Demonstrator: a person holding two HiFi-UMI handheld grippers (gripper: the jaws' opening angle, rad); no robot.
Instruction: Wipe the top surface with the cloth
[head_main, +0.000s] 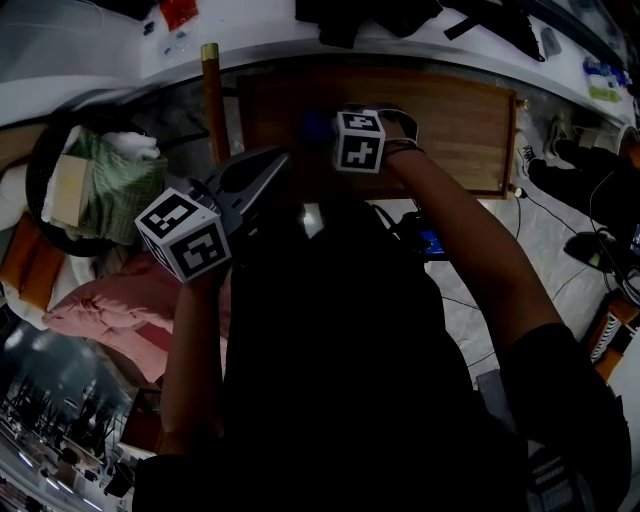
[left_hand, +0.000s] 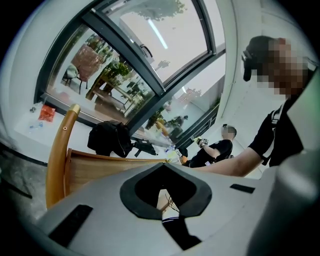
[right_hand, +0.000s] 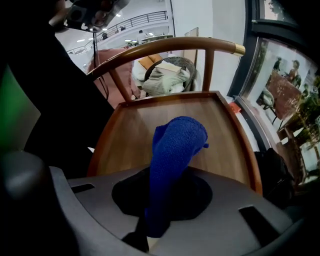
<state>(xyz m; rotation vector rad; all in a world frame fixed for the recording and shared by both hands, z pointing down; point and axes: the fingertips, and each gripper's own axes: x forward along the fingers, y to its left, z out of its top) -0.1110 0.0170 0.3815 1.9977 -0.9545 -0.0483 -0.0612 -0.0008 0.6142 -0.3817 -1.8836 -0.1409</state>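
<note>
One blue knit cloth (right_hand: 177, 145) — bunched, upright (over wooden top (right_hand: 125, 135)) — pinched in right claw (right_hand: 150, 232); left claw (left_hand: 161, 216) closed.

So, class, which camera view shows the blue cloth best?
The right gripper view: the blue cloth fills its middle, held in the right claw. The head view shows only a dim blue patch; the left gripper view, none.

Ahead of you the wooden seat (right_hand: 125, 135) is bare and open from above, except for the blue cloth (right_hand: 176, 145) hanging over its middle. A raised rim (right_hand: 243, 145) edges it, the curved back rail (right_hand: 165, 43) arches over one side, and a black bag (left_hand: 109, 139) lies on the white ledge (left_hand: 27, 131) beyond.
</note>
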